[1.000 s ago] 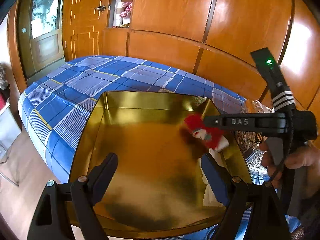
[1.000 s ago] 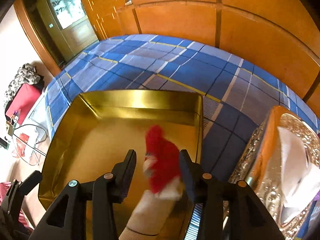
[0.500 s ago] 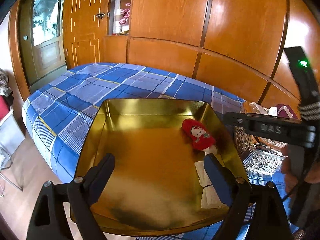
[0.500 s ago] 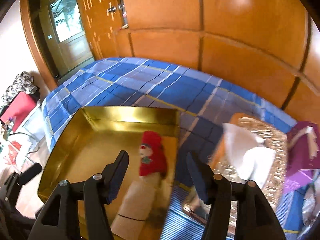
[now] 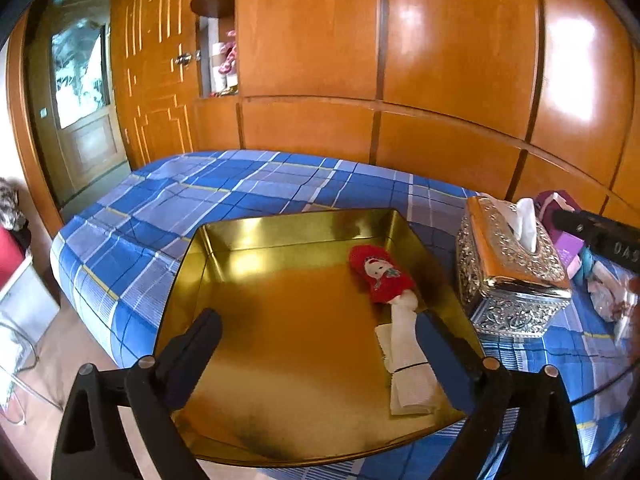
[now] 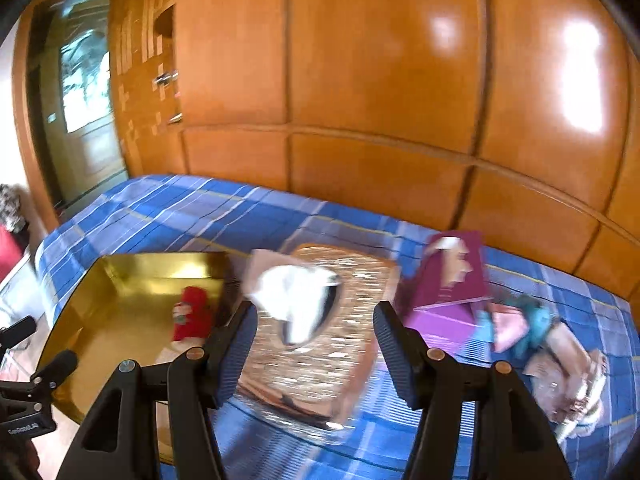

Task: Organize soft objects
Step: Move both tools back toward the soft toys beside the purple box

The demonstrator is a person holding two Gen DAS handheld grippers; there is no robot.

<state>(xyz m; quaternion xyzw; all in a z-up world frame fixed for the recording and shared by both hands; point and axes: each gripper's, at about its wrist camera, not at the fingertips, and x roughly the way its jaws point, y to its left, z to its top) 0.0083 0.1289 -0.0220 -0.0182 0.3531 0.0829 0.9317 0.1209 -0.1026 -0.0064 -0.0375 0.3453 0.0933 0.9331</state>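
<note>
On the bed [image 5: 248, 188], covered in a blue plaid sheet, a gold tray [image 5: 288, 236] is sitting near the front edge, with open sheet stretching behind it to the wooden wall panels [image 5: 440, 80]. The tray floor is lying mostly bare to the left of the red-and-white sock [image 5: 390, 300], which is resting along the tray's right wall, red toe end pointing toward the far rim. The left gripper [image 5: 316, 344] is hovering over the tray's near edge with its fingers spread wide and holding nothing; the sock's white cuff is lying just inside the right finger. The right gripper [image 6: 314, 344] is hovering above the silver tissue box [image 6: 320, 344], fingers likewise parted and empty, with the sock [image 6: 192, 314] well off to its left. A purple box [image 6: 452, 280] and a heap of soft items [image 6: 532, 332] are lying to the right, blurred.
</note>
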